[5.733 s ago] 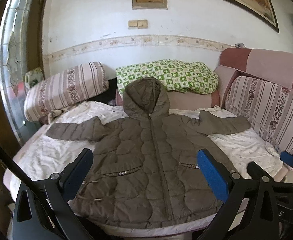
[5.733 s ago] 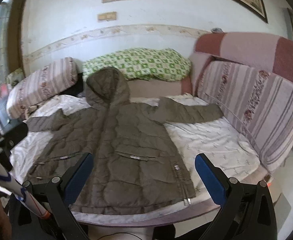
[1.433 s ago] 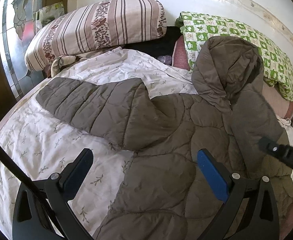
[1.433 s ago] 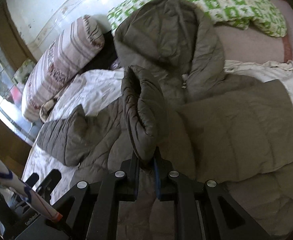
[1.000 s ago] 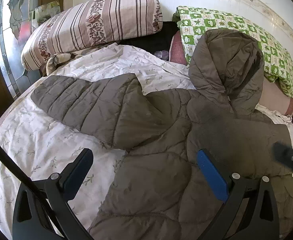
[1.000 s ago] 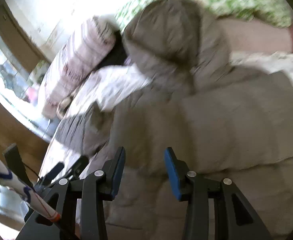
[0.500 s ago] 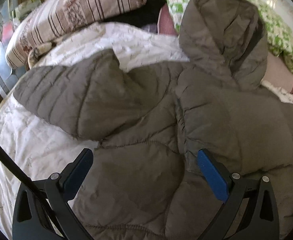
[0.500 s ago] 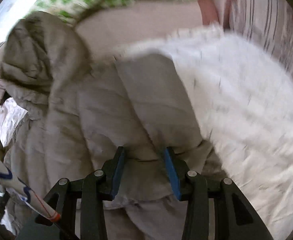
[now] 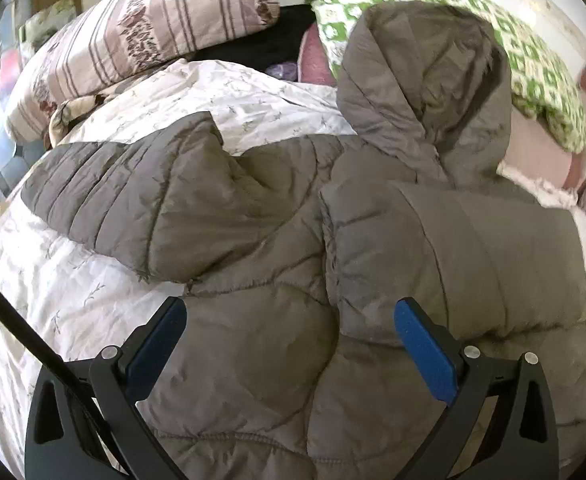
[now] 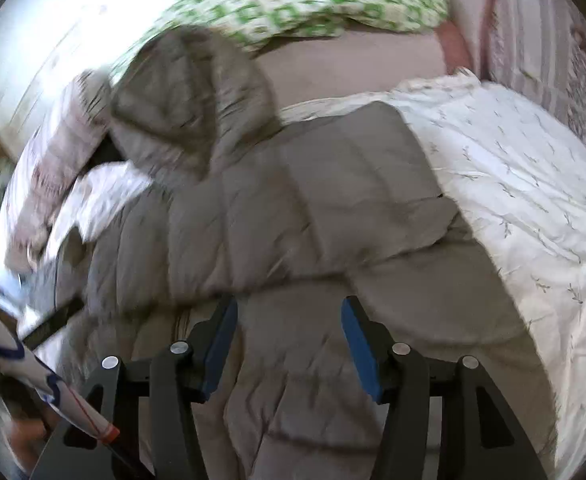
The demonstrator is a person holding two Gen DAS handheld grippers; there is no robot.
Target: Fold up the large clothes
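Note:
A brown quilted hooded jacket (image 9: 253,280) lies face up on a white printed sheet (image 9: 45,280). Its right sleeve (image 9: 453,248) is folded across the chest. Its left sleeve (image 9: 125,196) still lies spread out to the left. The hood (image 9: 425,92) points to the far pillows. My left gripper (image 9: 289,336) is open and empty above the jacket's chest. My right gripper (image 10: 289,332) is open and empty just above the jacket body (image 10: 293,380), below the folded sleeve (image 10: 313,200). The right wrist view is blurred.
A striped bolster pillow (image 9: 153,28) lies at the far left and a green checked pillow (image 9: 533,64) at the far right. A striped sofa backrest (image 10: 553,48) bounds the right side. Bare sheet (image 10: 533,200) lies right of the jacket.
My right gripper let go of the right sleeve, which now lies folded across the chest, then drew back over the jacket. My left gripper moved in over the jacket and stayed open.

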